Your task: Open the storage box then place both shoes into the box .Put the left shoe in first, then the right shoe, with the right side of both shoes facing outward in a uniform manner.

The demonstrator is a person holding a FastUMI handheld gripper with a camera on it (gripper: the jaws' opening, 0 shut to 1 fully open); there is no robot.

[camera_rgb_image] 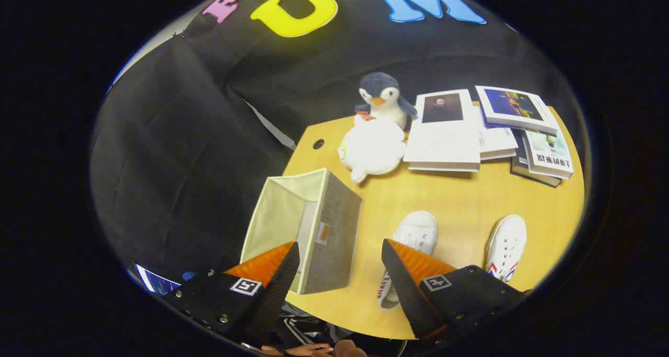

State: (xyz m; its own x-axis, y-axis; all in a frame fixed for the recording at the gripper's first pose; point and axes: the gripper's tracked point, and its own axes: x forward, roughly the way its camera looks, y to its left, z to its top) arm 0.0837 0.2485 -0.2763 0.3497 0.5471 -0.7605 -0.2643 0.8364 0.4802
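- One storage box (308, 226), open, standing on the bench (460, 195) just ahead of the fingers.
- Two white shoes: one (413, 242) partly behind the right finger, the other (506, 246) further right.
- One plush penguin (379, 124); several books (486, 129), stacked, beyond.
- Gripper (339, 263): fingers spread wide, released, holding nothing.

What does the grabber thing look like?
The gripper has two wedge-shaped jaws with ridged faces. Each sits on a blocky mount with small screws and a square black-and-white marker tag. The jaws stand open, above the storage box and a white shoe.
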